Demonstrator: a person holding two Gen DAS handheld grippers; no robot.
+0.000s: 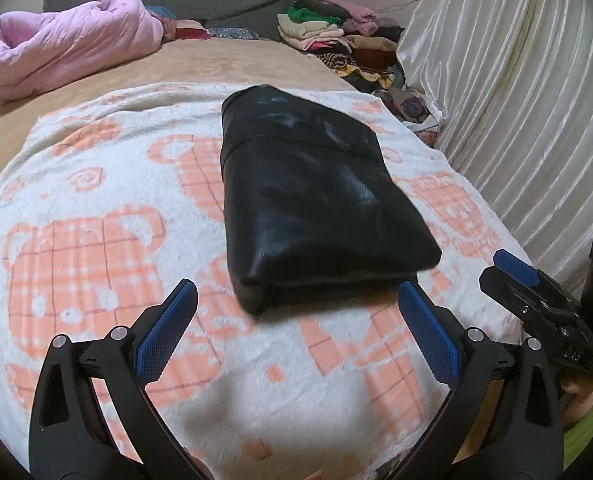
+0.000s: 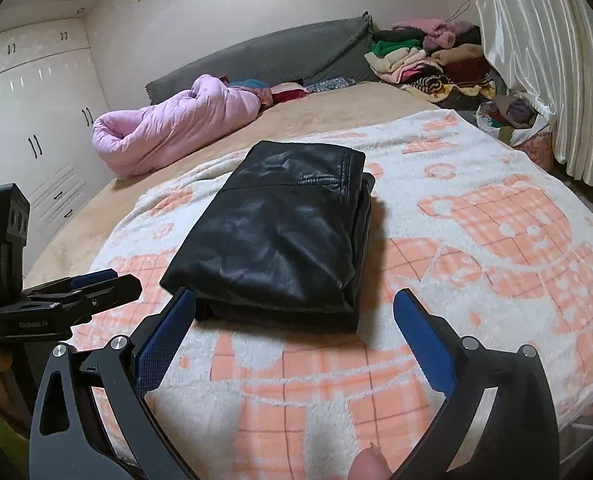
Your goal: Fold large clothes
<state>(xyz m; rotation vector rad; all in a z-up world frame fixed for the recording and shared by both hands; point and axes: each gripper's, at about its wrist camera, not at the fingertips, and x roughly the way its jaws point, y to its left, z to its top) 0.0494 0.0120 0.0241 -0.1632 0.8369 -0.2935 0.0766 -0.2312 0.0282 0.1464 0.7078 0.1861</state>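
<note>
On the bed's white blanket with orange bear print (image 1: 96,248), the folded black leather jacket (image 2: 280,232) lay just ahead of both grippers, left gripper (image 1: 296,320) and right gripper (image 2: 294,328), jaws apart and empty, its long axis running away from them.

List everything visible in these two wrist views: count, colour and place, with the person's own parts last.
folded black leather jacket: one, black, centre of the blanket
white fleece blanket with orange bear print: one, white and orange, spread over the bed
tan bed sheet: one, tan, under and beyond the blanket
rolled pink quilt: one, pink, far left of the bed
grey headboard cushion: one, grey, head of the bed
pile of mixed clothes: one, many colours, far right corner
white pleated curtain: one, right side
white wardrobe: one, left wall
left gripper: jaws open, empty
right gripper: jaws open, empty
</note>
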